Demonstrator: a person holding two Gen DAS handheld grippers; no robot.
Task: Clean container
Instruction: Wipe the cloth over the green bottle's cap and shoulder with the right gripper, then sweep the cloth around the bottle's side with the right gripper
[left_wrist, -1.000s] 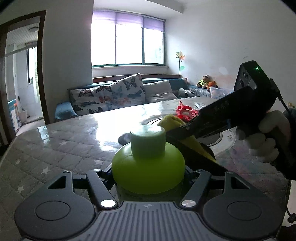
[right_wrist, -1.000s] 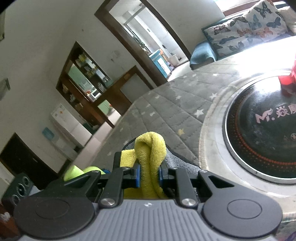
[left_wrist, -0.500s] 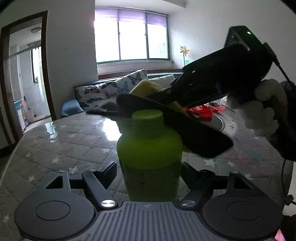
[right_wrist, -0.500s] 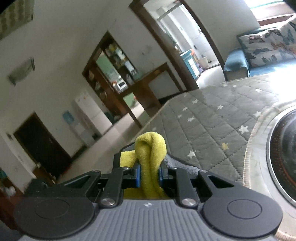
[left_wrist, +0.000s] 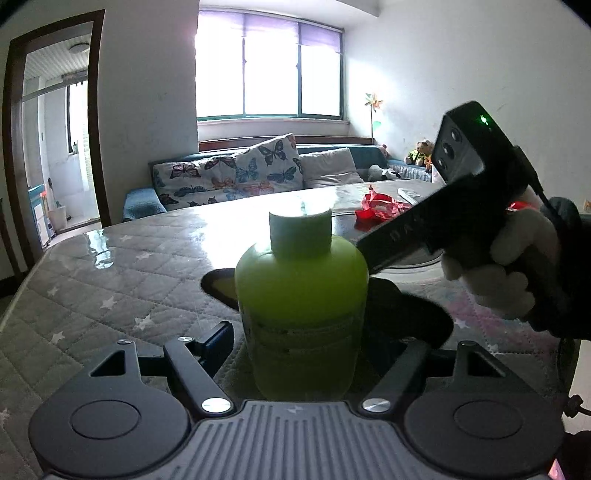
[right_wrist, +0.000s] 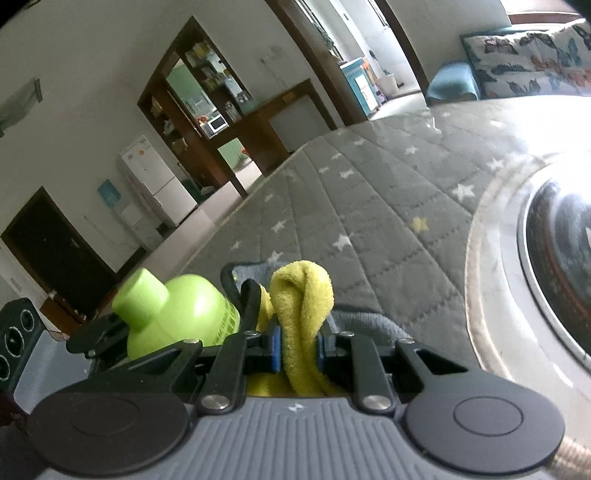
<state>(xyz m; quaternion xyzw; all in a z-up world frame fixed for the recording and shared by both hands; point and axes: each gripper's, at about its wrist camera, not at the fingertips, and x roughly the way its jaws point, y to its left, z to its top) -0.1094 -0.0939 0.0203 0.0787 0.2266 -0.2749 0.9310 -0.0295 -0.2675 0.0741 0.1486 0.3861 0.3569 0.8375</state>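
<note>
Lowering right tongs (right_wrist: 298, 349) beside bottle (left_wrist: 301, 306)

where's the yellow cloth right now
In the right wrist view the yellow cloth is pinched in the right gripper, just right of the green bottle, above the star-patterned table.

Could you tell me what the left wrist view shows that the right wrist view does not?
Only the left wrist view shows the gloved hand gripping the right gripper's handle, the window, and red wrapping on the table. Only the right wrist view shows the yellow cloth pinched in the right gripper, plus the white fridge and the cooktop. Both show the green bottle in the left gripper, the star-patterned table cover and the butterfly cushions.
</note>
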